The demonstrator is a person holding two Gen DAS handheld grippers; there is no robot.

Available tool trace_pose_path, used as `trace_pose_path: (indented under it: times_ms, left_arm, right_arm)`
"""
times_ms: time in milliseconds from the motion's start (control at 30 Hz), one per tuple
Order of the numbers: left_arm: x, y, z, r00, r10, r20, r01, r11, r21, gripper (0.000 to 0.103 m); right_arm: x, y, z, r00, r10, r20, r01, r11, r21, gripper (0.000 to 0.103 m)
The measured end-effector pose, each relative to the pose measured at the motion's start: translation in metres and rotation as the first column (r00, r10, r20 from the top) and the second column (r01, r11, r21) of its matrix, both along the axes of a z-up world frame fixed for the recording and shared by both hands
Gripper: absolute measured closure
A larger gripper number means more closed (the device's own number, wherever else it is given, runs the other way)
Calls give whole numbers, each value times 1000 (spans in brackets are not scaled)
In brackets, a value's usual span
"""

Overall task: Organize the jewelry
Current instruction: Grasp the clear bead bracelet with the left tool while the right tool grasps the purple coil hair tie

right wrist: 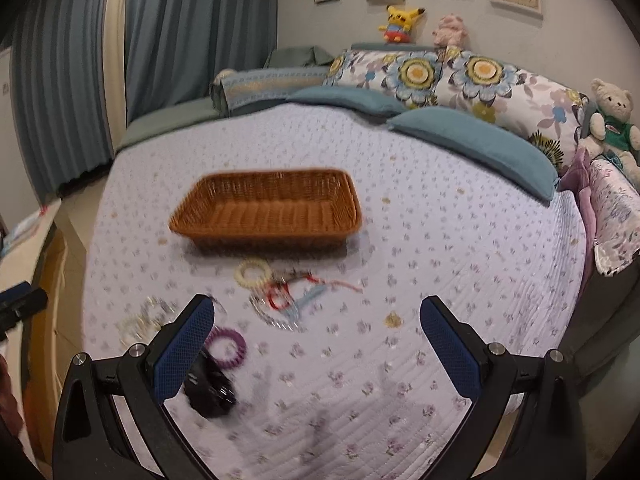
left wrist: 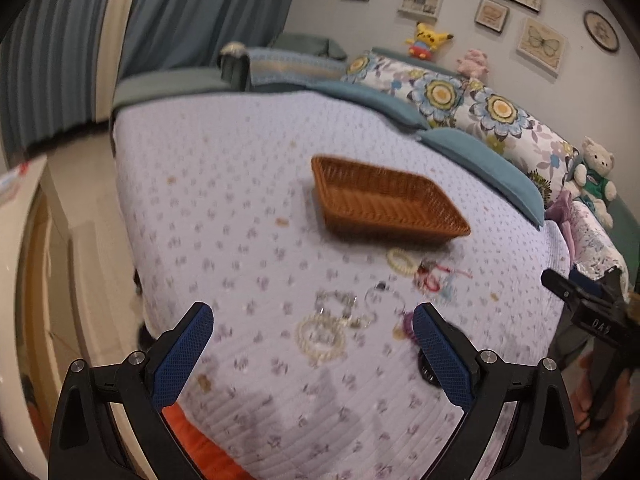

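A brown wicker basket (left wrist: 400,184) (right wrist: 344,184) sits empty on the bed. Jewelry lies scattered in front of it: a cream bead bracelet (left wrist: 402,262) (right wrist: 253,273), a red cord bracelet (left wrist: 430,278) (right wrist: 278,296), a pearl bracelet (left wrist: 320,338) (right wrist: 134,326), silver chains (left wrist: 340,304), a purple coil band (right wrist: 226,346) and a black item (right wrist: 210,390). My left gripper (left wrist: 312,330) is open above the pearl bracelet and holds nothing. My right gripper (right wrist: 316,322) is open and empty, hovering right of the purple band. The right gripper also shows at the right edge of the left wrist view (left wrist: 588,304).
The bed has a pale lilac quilt (right wrist: 440,260) with teal pillows (right wrist: 476,140) and floral cushions (right wrist: 440,72) at the head. Plush toys (right wrist: 612,120) sit at the right. Blue curtains (right wrist: 80,60) hang at the left, beyond the bed's edge.
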State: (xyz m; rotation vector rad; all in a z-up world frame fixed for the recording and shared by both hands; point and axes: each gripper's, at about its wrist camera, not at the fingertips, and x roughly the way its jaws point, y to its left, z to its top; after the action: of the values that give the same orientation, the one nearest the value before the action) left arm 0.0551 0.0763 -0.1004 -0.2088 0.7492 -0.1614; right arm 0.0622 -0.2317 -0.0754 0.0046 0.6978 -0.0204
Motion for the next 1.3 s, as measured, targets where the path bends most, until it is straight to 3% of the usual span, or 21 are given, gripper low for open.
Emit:
trace_pose_path:
  times_ms: [67, 167, 233, 267, 300, 333, 400, 467, 533, 633, 867, 1100, 1167, 1233, 1300]
  left_arm:
    - [4, 3, -14, 1000, -10, -28, 9, 1000, -27, 11]
    - [10, -2, -33, 998, -25, -65, 24, 1000, -4, 14]
    - [16, -6, -46, 995, -43, -95, 43, 999, -6, 31]
    - [21, -9, -53, 992, -53, -118, 52, 999, -12, 35]
    - [24, -11, -61, 989, -55, -139, 54, 998, -12, 38]
    - [27, -13, -66, 987, -55, -154, 54, 999, -8, 39]
    - [33, -16, -77, 983, -60, -174, 59, 998, -11, 39]
    - [38, -18, -85, 980, -65, -189, 62, 998, -21, 42]
    - [44, -18, -92, 975, -68, -210, 63, 998, -31, 45]
    - [49, -17, -101, 968, -78, -239, 66, 996, -57, 52]
    - [59, -14, -109, 965, -80, -251, 57, 994, -95, 53]
    - [67, -23, -110, 965, -70, -254, 57, 997, -59, 59]
    - [68, -28, -110, 965, -64, -253, 60, 998, -25, 69]
    - [68, -32, -110, 965, -65, -253, 66, 998, -2, 91]
    - [69, -34, -111, 965, -62, -256, 66, 998, 6, 93]
  right_arm:
    - [1, -3, -14, 1000, 18, -15, -18, 1000, -5, 9]
    - [4, -3, -28, 999, 47, -27, -48, 999, -18, 12]
    - [8, -2, -37, 997, 74, -38, -74, 997, -11, 14]
    - [11, -1, -43, 995, 91, -45, -91, 996, 5, 16]
    - [14, 1, -47, 993, 109, -51, -108, 994, 24, 22]
    - [18, 3, -52, 989, 132, -62, -130, 991, 43, 35]
    - [28, 9, -61, 980, 175, -92, -169, 983, 67, 49]
    - [42, 15, -75, 966, 221, -133, -210, 973, 95, 50]
    - [53, 18, -88, 949, 269, -166, -249, 960, 130, 58]
    - [69, 20, -106, 916, 340, -212, -305, 935, 180, 61]
    - [83, 36, -119, 872, 428, -239, -391, 901, 186, 62]
    - [90, 51, -125, 845, 463, -269, -438, 886, 149, 78]
    - [89, 57, -126, 836, 475, -276, -456, 880, 132, 88]
    - [87, 60, -127, 833, 480, -275, -466, 877, 118, 90]
    - [85, 61, -126, 840, 474, -265, -464, 880, 104, 90]
